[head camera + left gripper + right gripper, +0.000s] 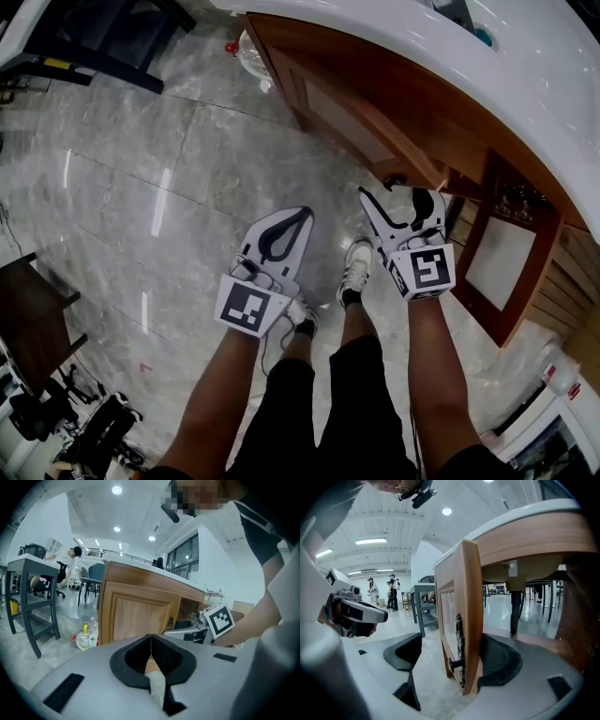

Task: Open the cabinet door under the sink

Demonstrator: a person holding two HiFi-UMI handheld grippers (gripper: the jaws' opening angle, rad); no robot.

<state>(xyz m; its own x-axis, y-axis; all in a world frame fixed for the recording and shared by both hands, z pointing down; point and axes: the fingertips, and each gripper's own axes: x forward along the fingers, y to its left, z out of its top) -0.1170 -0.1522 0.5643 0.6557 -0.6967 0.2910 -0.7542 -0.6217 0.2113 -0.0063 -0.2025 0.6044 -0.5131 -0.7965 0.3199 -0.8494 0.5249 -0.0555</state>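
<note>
Wooden cabinet door (469, 597) sits between parted jaws of right gripper (403, 208); left gripper (151, 641) jaws clenched, empty.

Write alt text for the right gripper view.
The right gripper straddles the edge of the open wooden cabinet door, jaws apart, with the door's dark metal knob facing the left jaw. The left gripper shows at far left.

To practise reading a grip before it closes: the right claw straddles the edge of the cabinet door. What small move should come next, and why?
Probably close the right claw on the cabinet door beside its handle. Its jaws stand apart, one on each side of the door's edge, gripping nothing yet, so pulling now would likely slip off.
</note>
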